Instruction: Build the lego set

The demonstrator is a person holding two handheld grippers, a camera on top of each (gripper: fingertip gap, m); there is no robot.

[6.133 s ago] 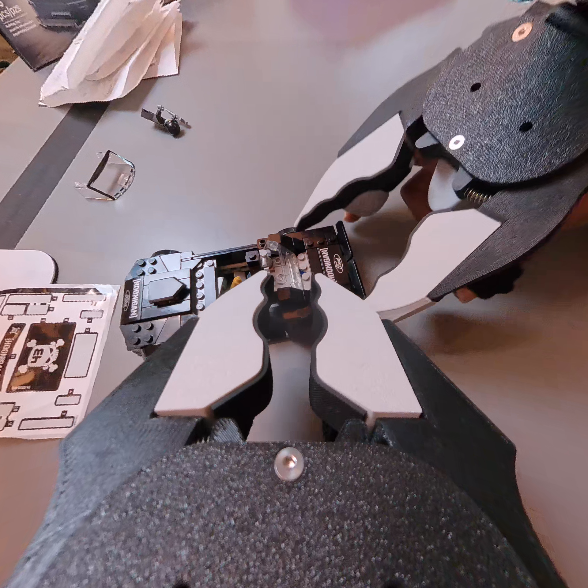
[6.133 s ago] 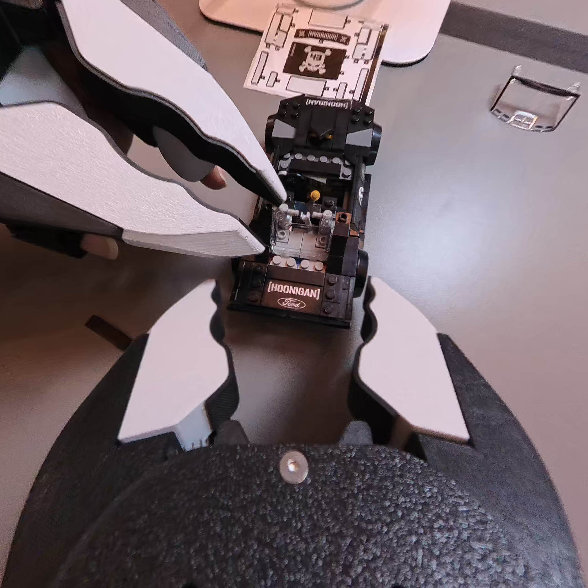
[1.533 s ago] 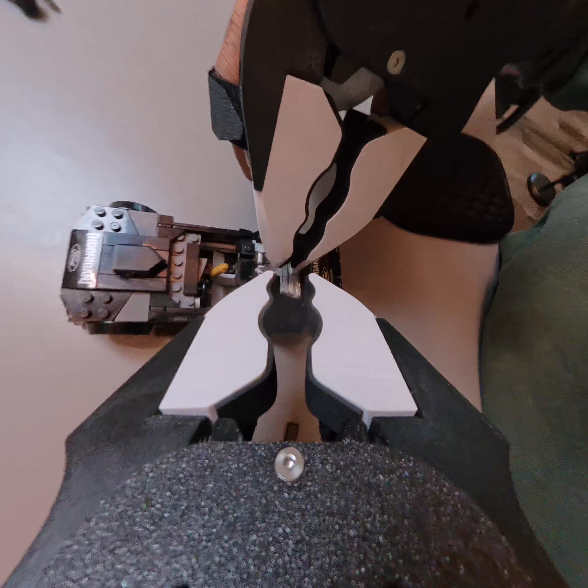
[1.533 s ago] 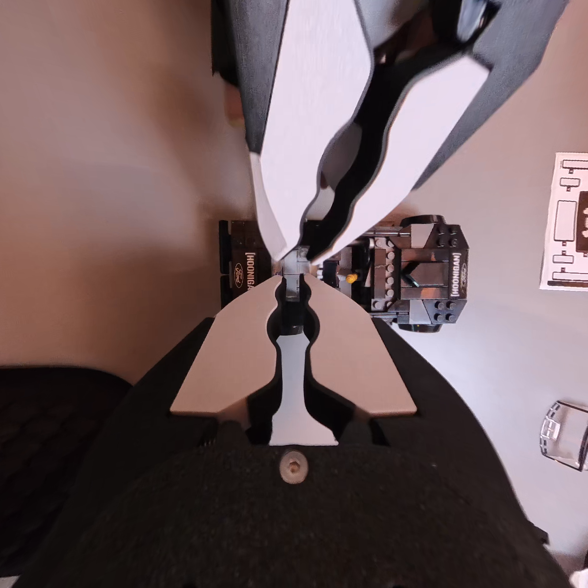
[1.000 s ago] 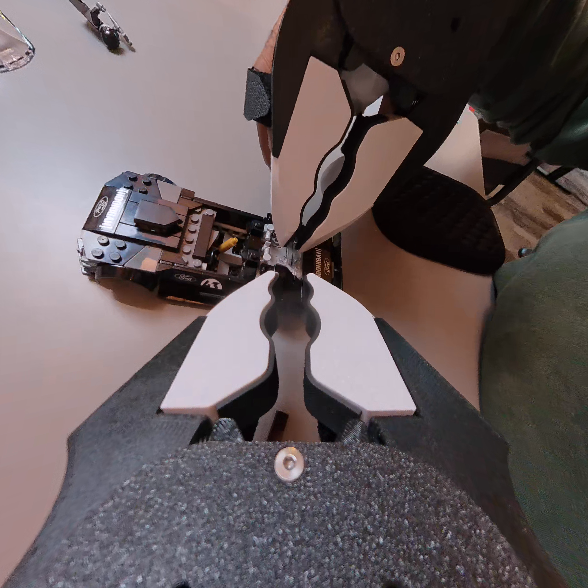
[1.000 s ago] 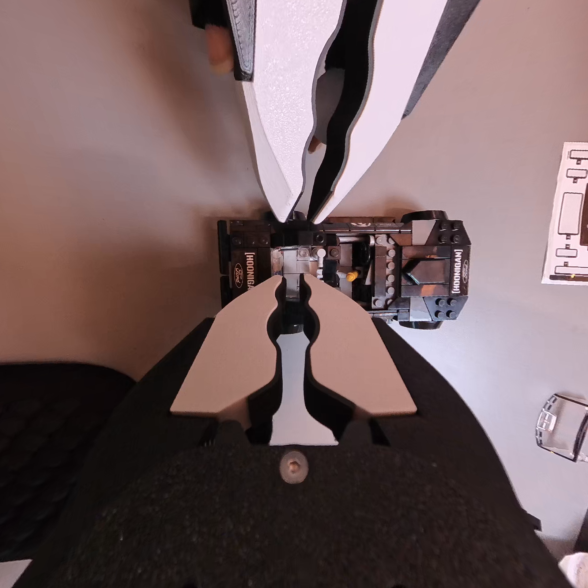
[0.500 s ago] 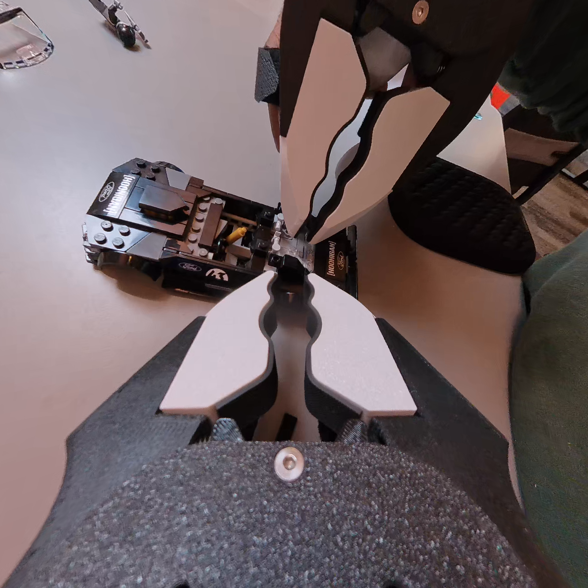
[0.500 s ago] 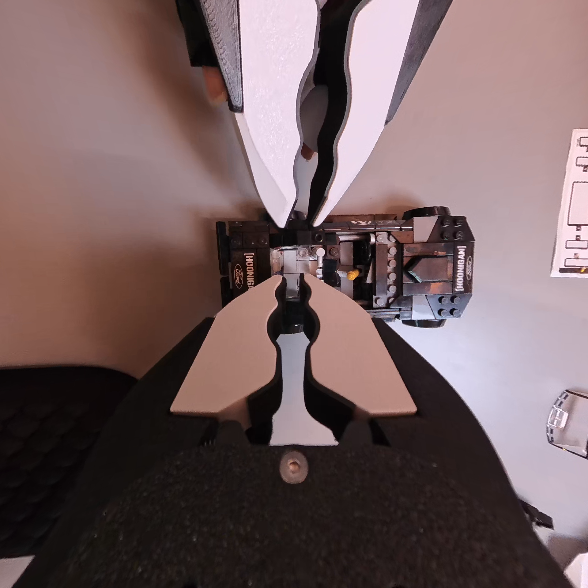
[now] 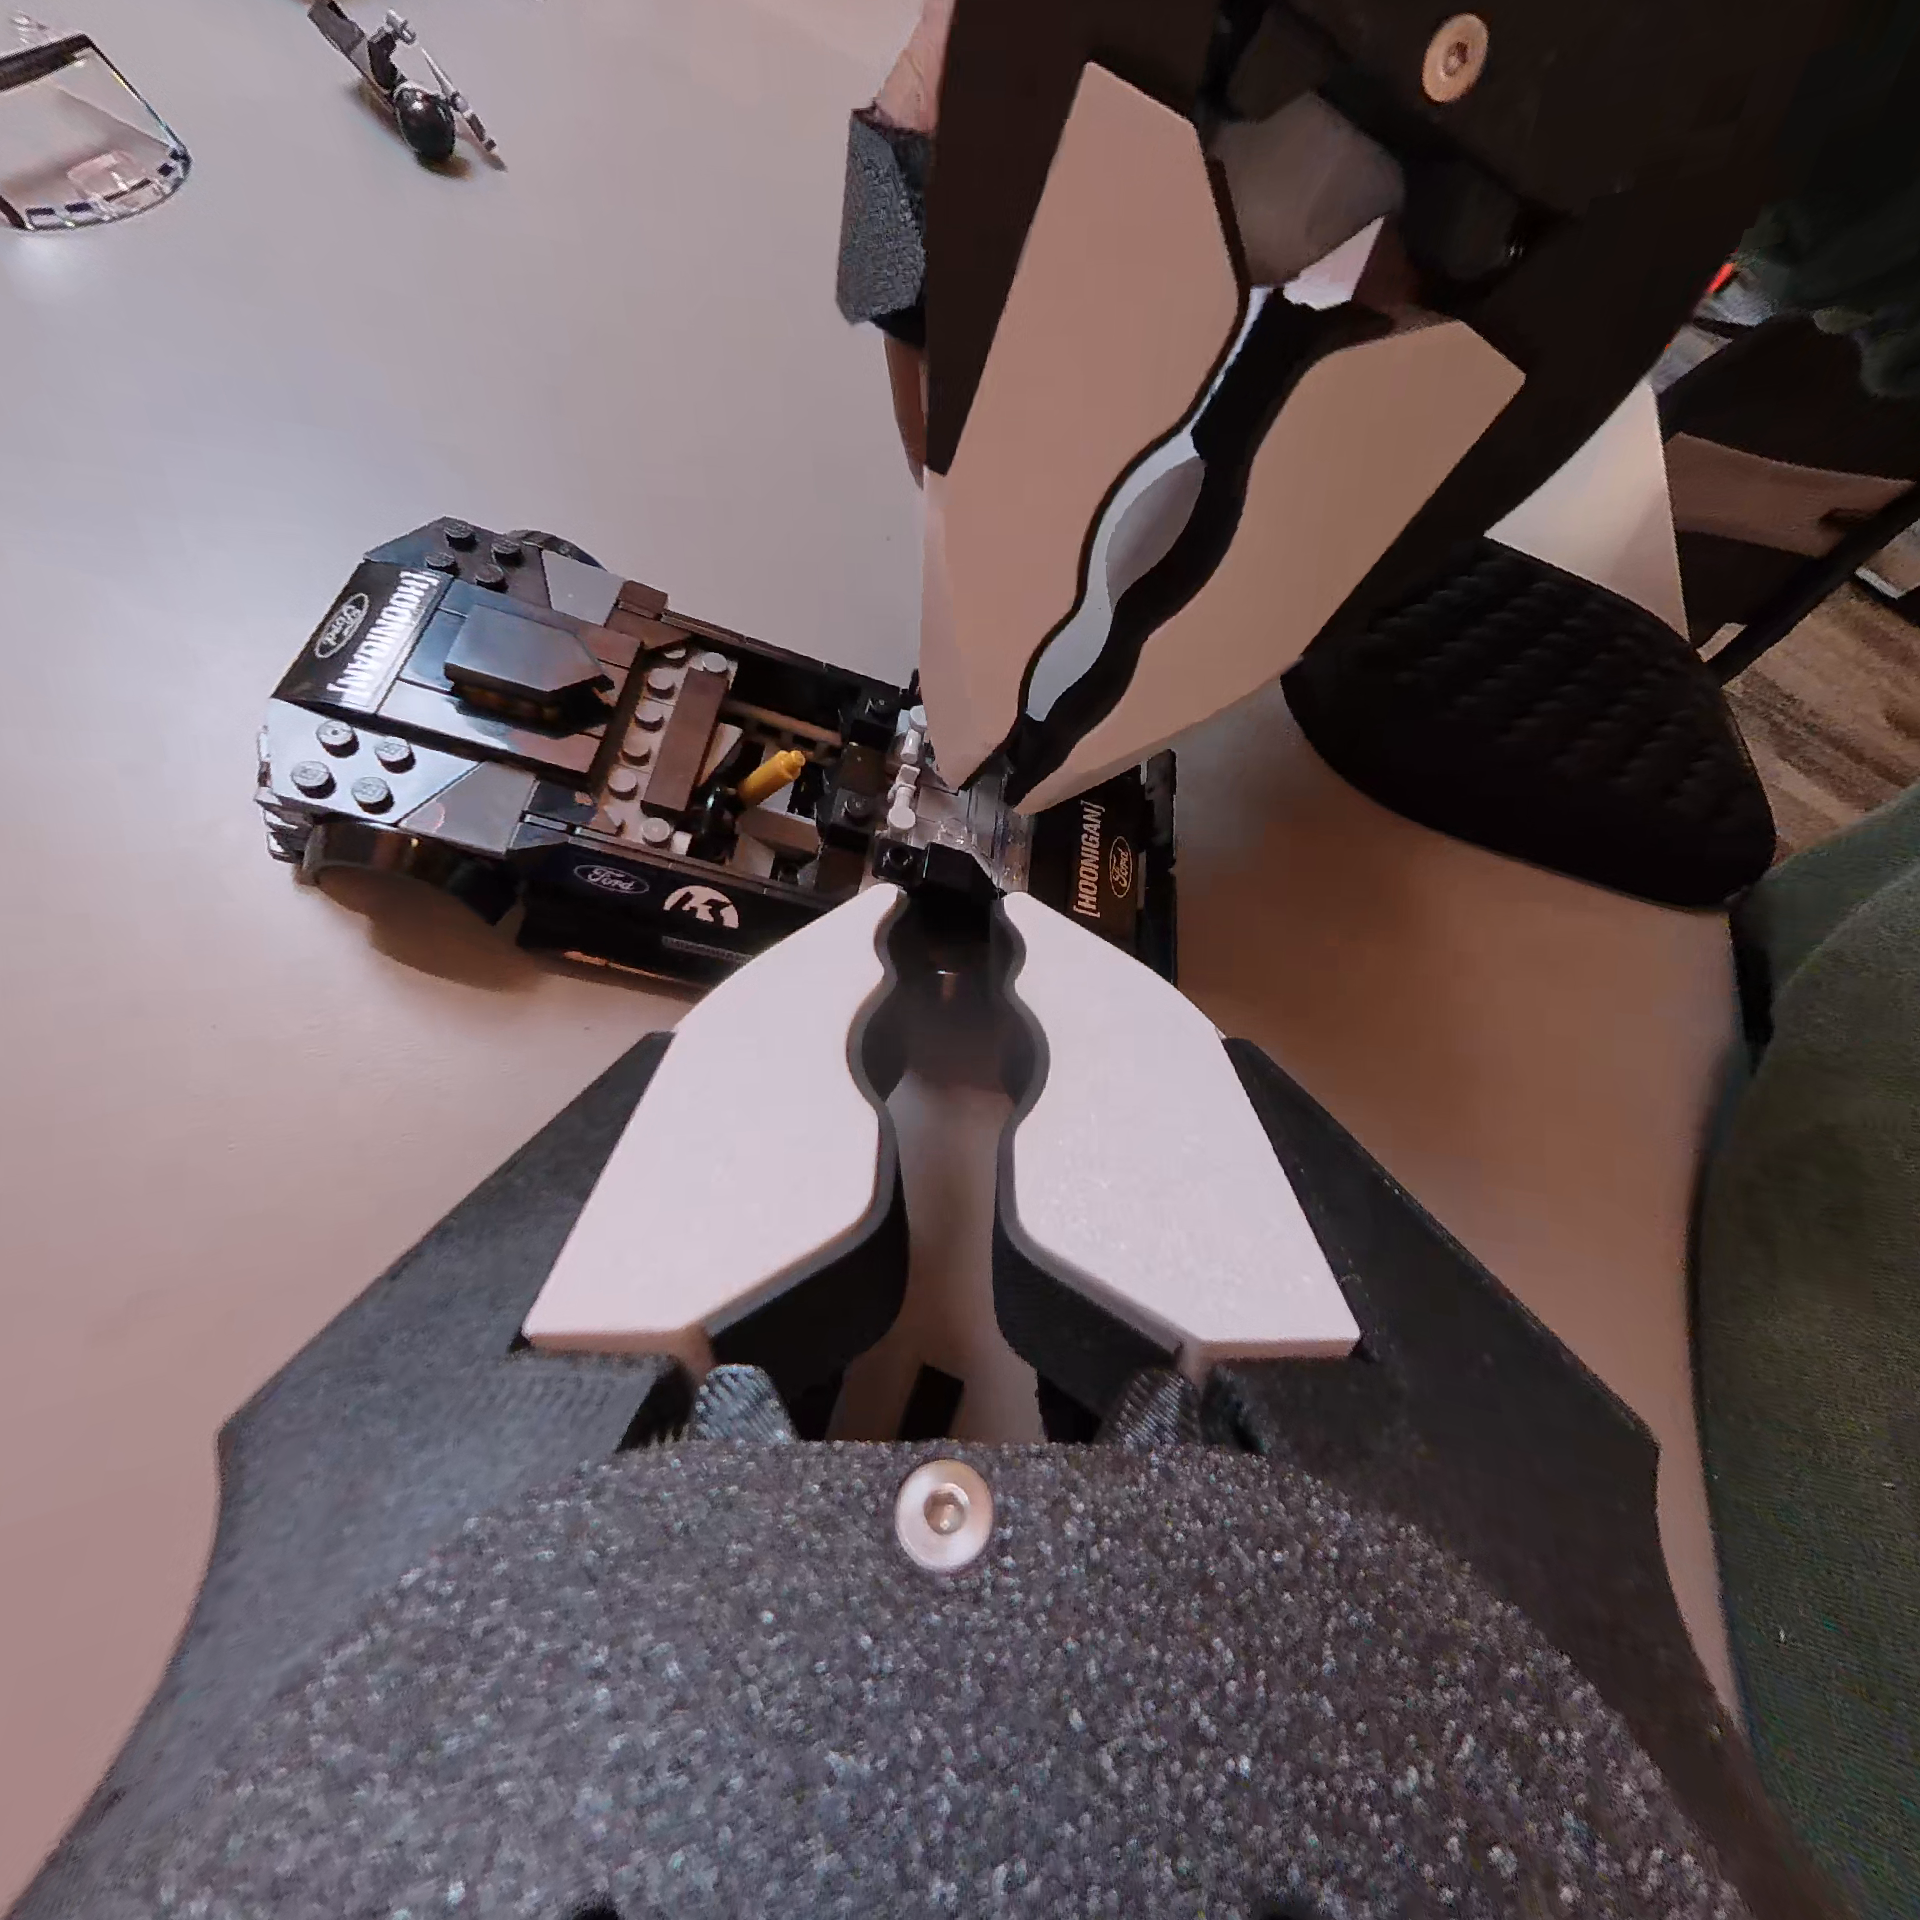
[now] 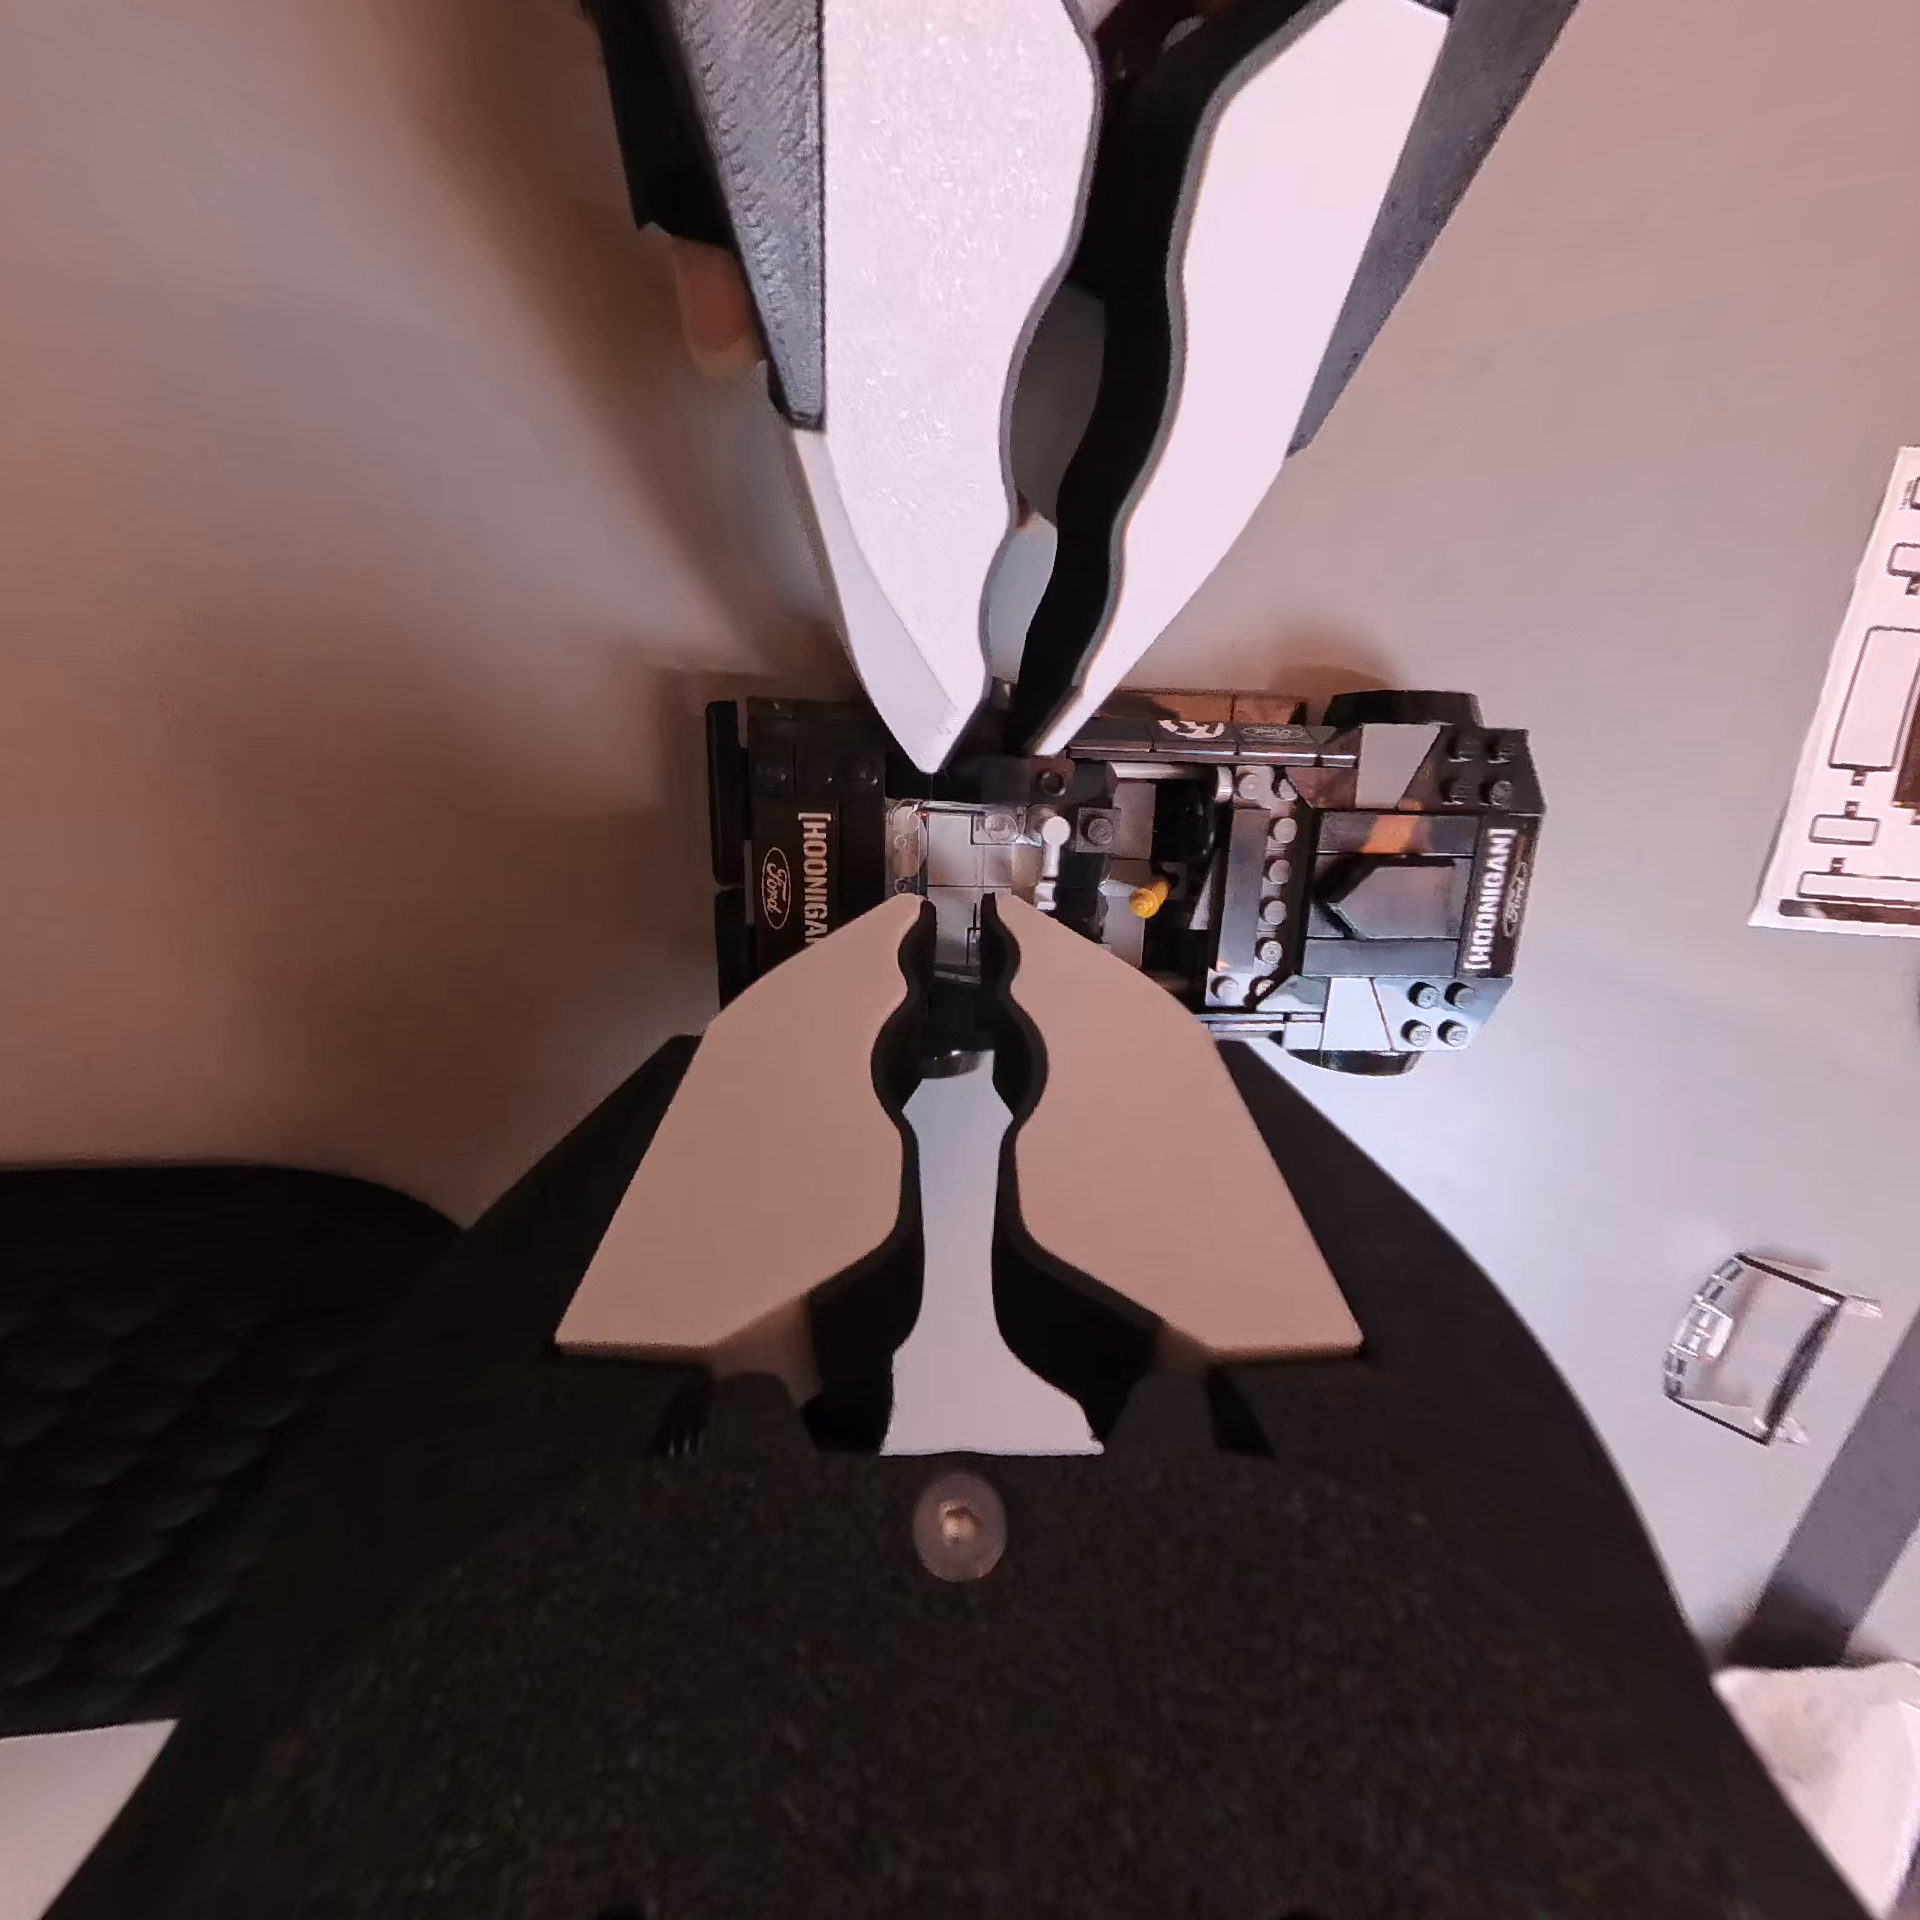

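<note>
A black lego car (image 9: 499, 727) lies on the tan table, its nose pointing away from both grippers; it also shows in the right wrist view (image 10: 1351, 894). My left gripper (image 9: 943, 899) is shut on a black brick on one side of the car's rear section. My right gripper (image 10: 956, 914) is shut on the opposite side of the same section, beside the clear and grey pieces. Each gripper faces the other across the car: the right one (image 9: 992, 795) comes in from the top of the left wrist view, the left one (image 10: 987, 753) from the top of the right wrist view.
A clear windscreen piece (image 9: 83, 177) and a small black part (image 9: 416, 94) lie apart at the far left. A sticker sheet (image 10: 1870, 727) lies beyond the car's nose. A black chair seat (image 9: 1527, 727) stands past the table edge, with a green sleeve (image 9: 1849, 1143) nearby. Only a small space, under 4 cm, lies between the two pairs of fingers.
Six seconds ago my right gripper was open behind the car; now it is shut on it. In the last 1.5 s my left gripper moved from the car's top to its side.
</note>
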